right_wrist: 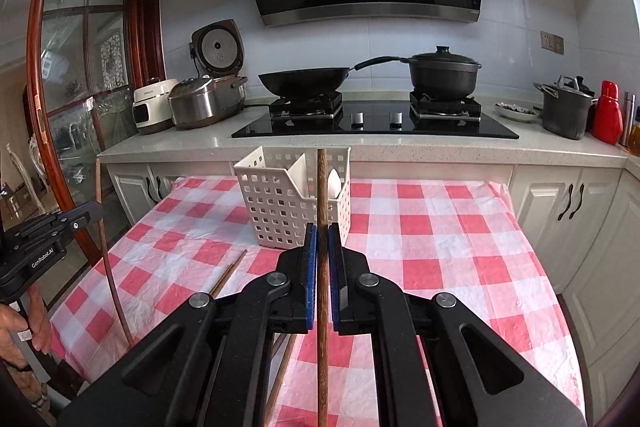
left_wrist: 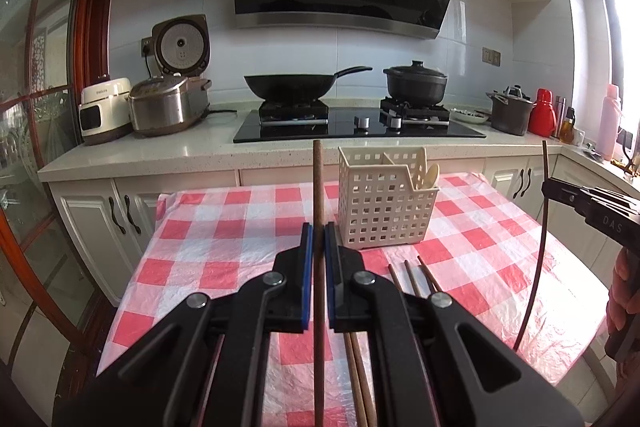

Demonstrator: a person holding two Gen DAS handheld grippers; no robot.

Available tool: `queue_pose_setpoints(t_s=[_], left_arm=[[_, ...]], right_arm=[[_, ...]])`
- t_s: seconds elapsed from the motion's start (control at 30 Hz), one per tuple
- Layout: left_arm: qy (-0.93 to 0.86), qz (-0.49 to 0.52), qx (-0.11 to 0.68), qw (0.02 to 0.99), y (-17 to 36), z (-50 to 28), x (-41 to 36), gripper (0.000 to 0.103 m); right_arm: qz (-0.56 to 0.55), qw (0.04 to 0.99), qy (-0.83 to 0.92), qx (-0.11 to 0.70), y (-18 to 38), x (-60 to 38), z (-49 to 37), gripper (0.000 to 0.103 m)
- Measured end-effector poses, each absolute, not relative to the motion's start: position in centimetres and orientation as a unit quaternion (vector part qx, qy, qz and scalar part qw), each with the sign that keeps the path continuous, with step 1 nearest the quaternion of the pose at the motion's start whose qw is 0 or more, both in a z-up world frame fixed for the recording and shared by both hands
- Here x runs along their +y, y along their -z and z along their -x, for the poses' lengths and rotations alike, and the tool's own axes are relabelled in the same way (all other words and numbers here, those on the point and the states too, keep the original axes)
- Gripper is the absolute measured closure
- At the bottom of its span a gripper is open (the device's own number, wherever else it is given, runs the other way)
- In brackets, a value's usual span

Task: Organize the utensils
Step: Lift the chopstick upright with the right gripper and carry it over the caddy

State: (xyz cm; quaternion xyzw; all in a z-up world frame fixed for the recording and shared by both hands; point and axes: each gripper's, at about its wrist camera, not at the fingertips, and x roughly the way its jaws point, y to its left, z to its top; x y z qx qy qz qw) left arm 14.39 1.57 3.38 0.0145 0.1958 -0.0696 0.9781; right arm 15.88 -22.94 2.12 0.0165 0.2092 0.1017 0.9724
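Left gripper point(left_wrist: 319, 239) clamps one brown chopstick point(left_wrist: 318, 187) upright, lower end cut off by the frame. Right gripper point(right_wrist: 322, 239) likewise pinches a second chopstick point(right_wrist: 321, 187). Loose chopsticks point(left_wrist: 412, 277) lie on the checkered table point(left_wrist: 224, 227) near its front edge, partly hidden under the jaws. White basket point(left_wrist: 380, 215) stands toward the table's far edge, a pale spoon point(left_wrist: 430, 174) inside; other contents are hard to make out.
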Motion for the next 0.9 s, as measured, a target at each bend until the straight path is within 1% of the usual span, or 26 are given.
queue_pose_setpoints(t_s=[0.57, 0.9], left_arm=[[0.071, -0.011, 0.172, 0.982, -4.2, -13.3, 1.5, 0.097], [0.077, -0.019, 0.163, 0.983, -5.0, -14.9, 0.6, 0.097]], right_arm=[[-0.012, 0.978, -0.104, 0.180, -3.4, -22.3, -14.2, 0.097], [-0.001, 0.981, -0.101, 0.164, -5.0, -21.9, -16.6, 0.097]])
